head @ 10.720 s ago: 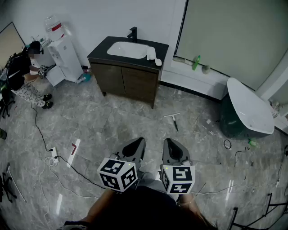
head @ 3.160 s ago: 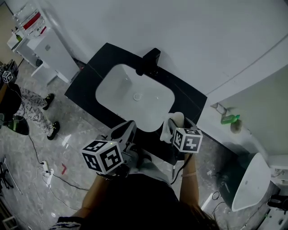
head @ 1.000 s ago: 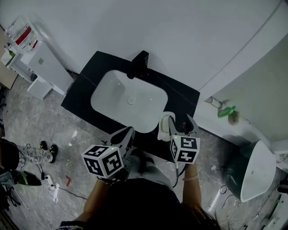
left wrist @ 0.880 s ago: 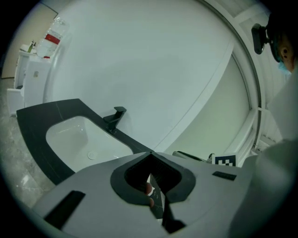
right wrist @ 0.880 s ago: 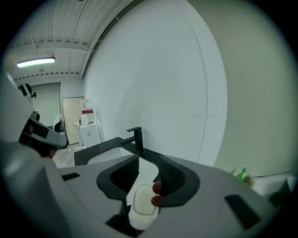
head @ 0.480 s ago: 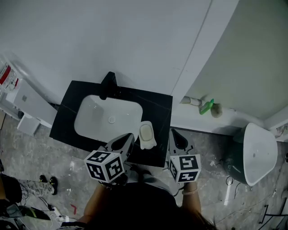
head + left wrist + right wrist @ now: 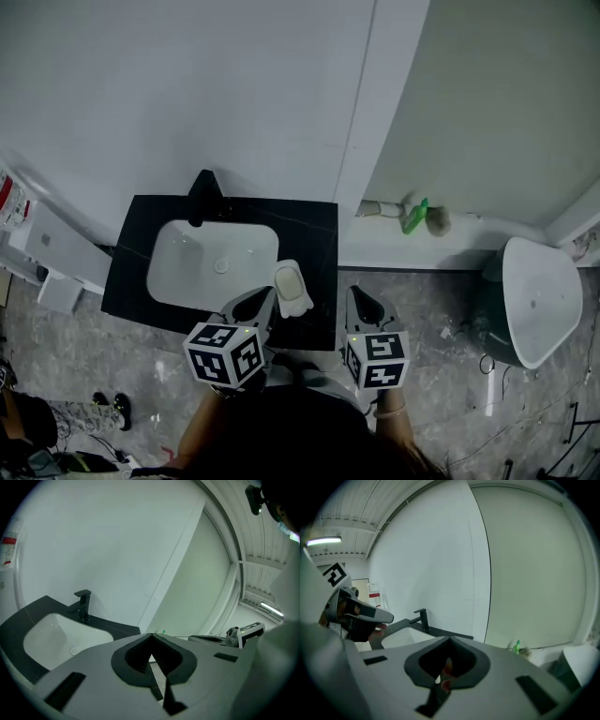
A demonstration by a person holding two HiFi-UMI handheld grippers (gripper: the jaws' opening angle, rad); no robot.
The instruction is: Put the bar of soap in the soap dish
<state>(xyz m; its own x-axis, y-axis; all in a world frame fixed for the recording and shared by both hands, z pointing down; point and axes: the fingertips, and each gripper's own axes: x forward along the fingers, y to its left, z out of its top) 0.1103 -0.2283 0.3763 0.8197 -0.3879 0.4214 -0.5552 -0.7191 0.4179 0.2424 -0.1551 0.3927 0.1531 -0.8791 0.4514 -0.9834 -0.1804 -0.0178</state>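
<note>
Lying in the single white soap dish (image 7: 300,306) is one bar of soap (image 7: 288,278), a pale cream, rounded oblong. The dish sits on the black countertop (image 7: 314,234), just right of the one white basin (image 7: 211,262) and near the front edge. One black faucet (image 7: 202,192) stands at the back edge. Of the two grippers, the left gripper (image 7: 270,292) and right gripper (image 7: 352,292) each have their jaws together on nothing, near the front edge. Soap and dish are both pale, so the bar's outline is faint. Neither gripper view shows them.
</note>
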